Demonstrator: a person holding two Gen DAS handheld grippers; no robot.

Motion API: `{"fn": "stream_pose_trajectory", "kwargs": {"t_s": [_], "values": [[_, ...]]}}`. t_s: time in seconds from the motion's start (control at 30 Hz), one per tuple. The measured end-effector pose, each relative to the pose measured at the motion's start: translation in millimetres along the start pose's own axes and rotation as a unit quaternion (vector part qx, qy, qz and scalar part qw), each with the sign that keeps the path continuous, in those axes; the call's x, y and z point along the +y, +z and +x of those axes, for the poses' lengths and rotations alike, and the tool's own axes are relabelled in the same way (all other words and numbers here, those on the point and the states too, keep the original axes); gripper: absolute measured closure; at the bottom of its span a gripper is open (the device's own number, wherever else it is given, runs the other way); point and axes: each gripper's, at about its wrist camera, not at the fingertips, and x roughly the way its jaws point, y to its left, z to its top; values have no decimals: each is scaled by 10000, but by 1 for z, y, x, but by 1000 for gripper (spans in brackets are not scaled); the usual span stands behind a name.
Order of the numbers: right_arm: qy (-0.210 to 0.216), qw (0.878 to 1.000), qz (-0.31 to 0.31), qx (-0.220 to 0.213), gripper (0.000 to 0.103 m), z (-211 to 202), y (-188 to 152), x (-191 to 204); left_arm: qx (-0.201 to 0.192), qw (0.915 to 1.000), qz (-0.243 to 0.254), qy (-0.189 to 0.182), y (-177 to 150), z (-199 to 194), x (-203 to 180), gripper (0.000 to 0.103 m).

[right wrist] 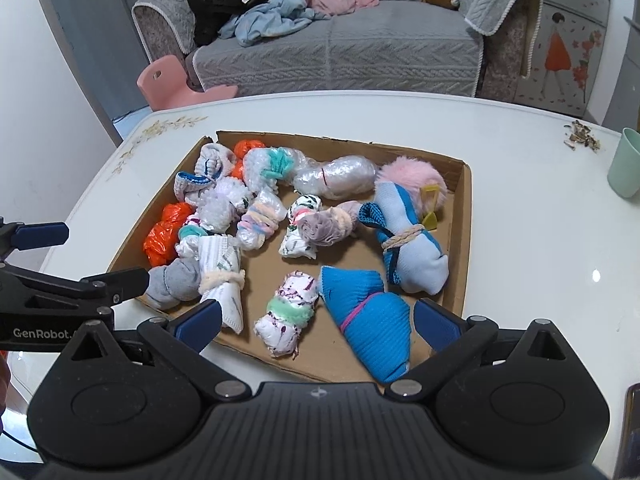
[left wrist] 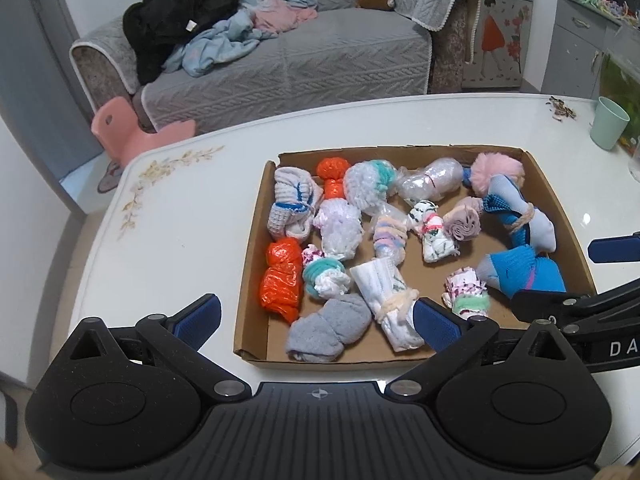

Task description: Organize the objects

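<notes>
a shallow cardboard tray sits on the white bench, filled with small rolled and tied bundles. the left tongs hover over the tray's near edge with their blue-padded jaws spread wide and nothing between them; below them lie a grey sock roll and a white bundle tied with cream yarn, the right pad close by that bundle's lower end. an orange plastic bundle rests against the tray's left wall, and a second, smaller orange one sits near the far-left corner. from the right wrist view, the right tongs are likewise wide open and empty, poised over the near side of the tray, where a bright blue sock roll bound with a pink band and a white patterned roll with a mint-green band lie between the spread pads. farther in, a pale blue sock bundle wrapped with beige cord lies just beside a pink fluffy pompom, which sits against the far-right wall. a clear plastic bundle lies along the far side. a mint-green cup stands on the bench well apart from the tray, to its right. behind the bench, a grey sofa carries a heap of black and pale clothes.
</notes>
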Motion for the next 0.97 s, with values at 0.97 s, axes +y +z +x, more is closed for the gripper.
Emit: {"fn": "stream_pose_trajectory", "kwargs": {"t_s": [0.97], "values": [[-50,9999,-97,90,1,7,3,-3,-104,9999,-121,-58,6,2,3,1]]}}
